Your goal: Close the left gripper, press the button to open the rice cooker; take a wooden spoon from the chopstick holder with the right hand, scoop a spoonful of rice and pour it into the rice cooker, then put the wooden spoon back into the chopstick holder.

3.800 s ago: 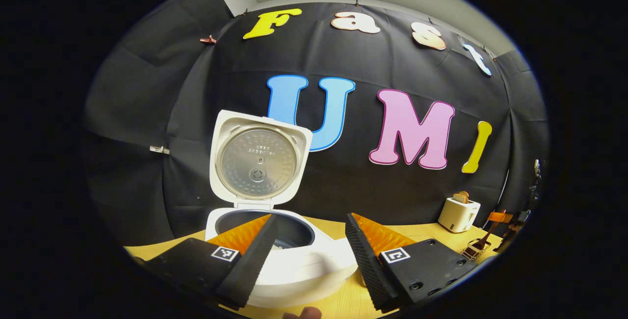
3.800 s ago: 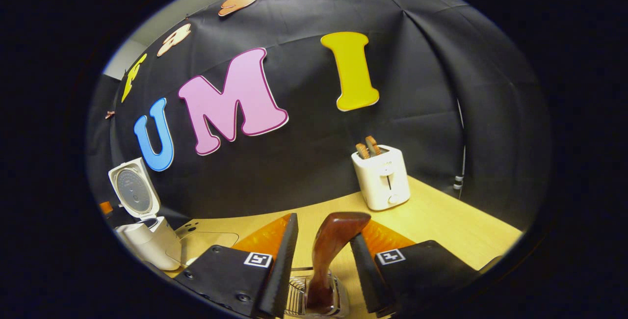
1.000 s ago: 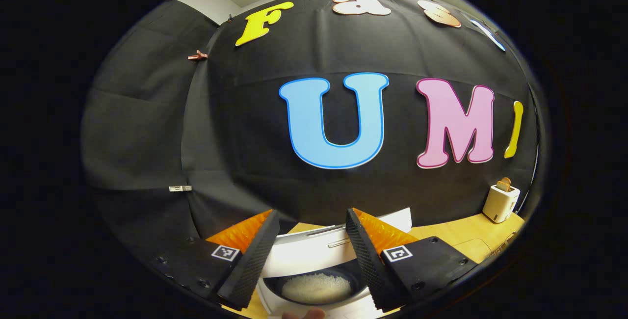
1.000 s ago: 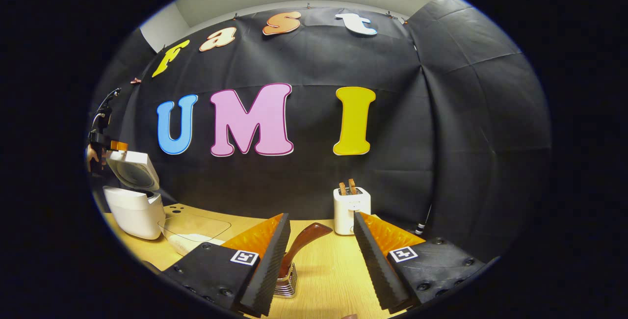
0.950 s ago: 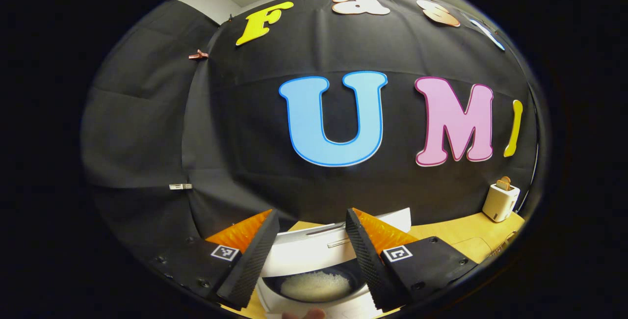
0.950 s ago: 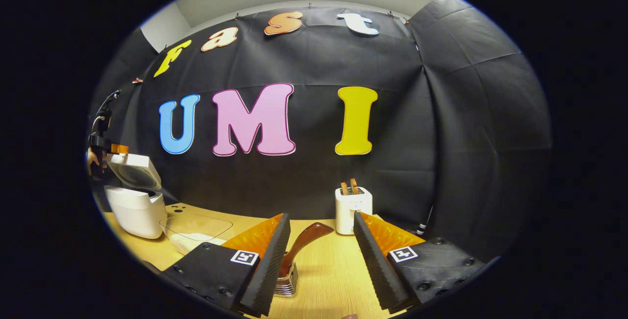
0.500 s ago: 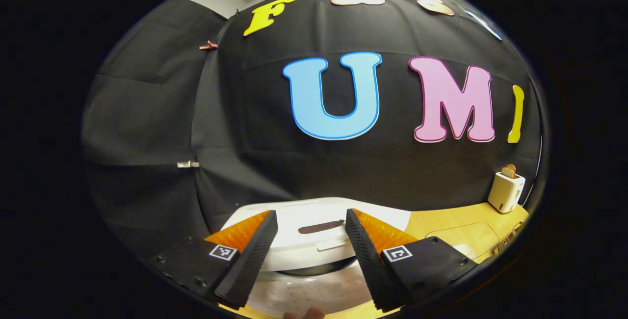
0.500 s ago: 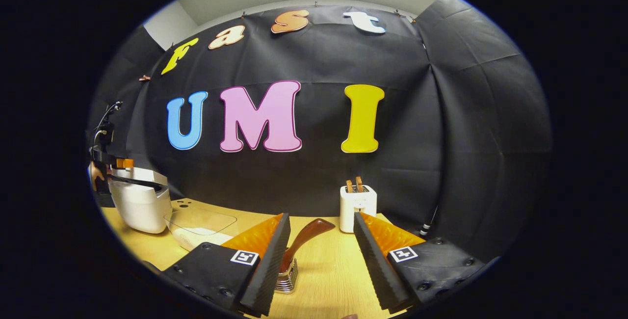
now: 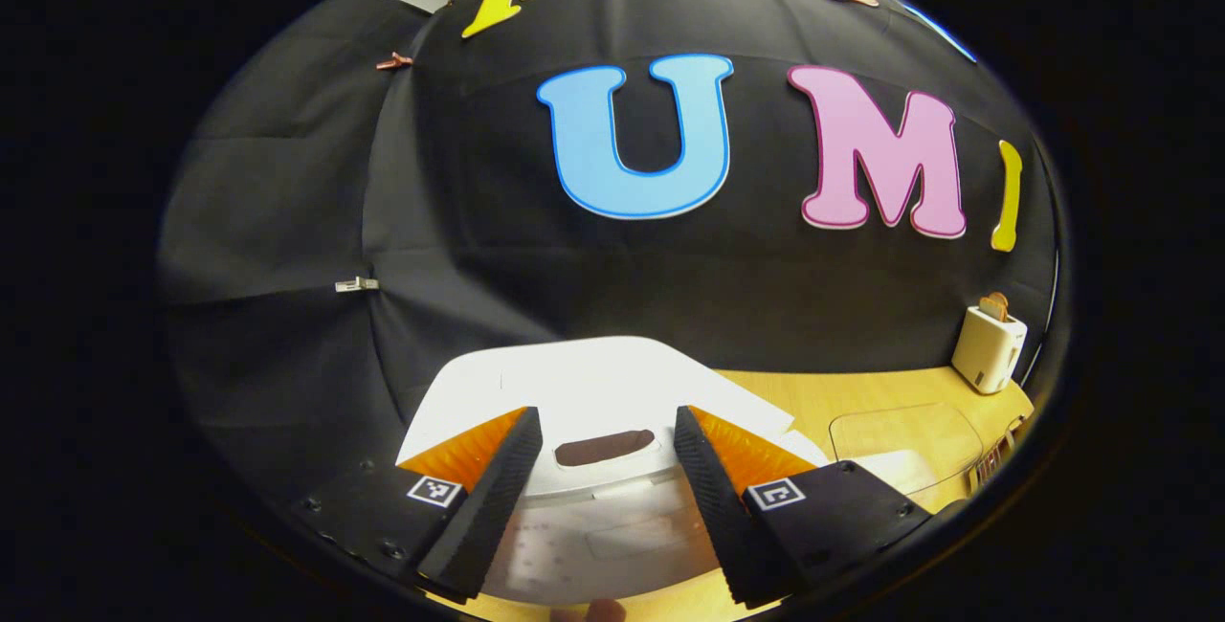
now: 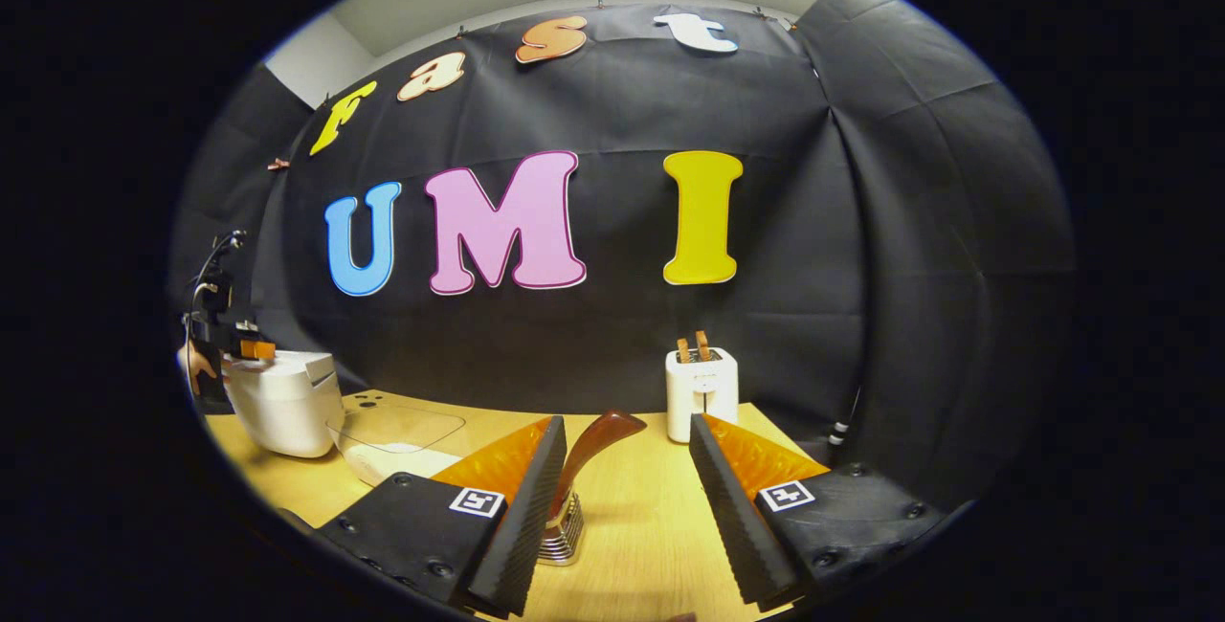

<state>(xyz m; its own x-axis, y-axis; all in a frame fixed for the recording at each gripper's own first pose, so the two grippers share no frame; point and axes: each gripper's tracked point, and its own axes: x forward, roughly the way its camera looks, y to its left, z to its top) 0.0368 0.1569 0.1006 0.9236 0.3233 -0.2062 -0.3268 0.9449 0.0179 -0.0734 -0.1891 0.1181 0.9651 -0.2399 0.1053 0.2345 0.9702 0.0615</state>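
My left gripper (image 9: 601,431) hangs over the white rice cooker (image 9: 593,392), fingers spread wide and holding nothing, the closed lid's dark handle recess between them. My right gripper (image 10: 627,469) is spread wide and empty above the table (image 10: 651,545); the wooden spoon (image 10: 589,445) leans in the metal chopstick holder (image 10: 565,536) just beside its left finger. A toaster (image 10: 701,392) stands beyond.

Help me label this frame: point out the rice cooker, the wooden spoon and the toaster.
rice cooker (image 9: 593,378), left gripper view, on its shut lid.
wooden spoon (image 10: 598,435), right gripper view, on its handle.
toaster (image 10: 701,397), right gripper view, on its front.
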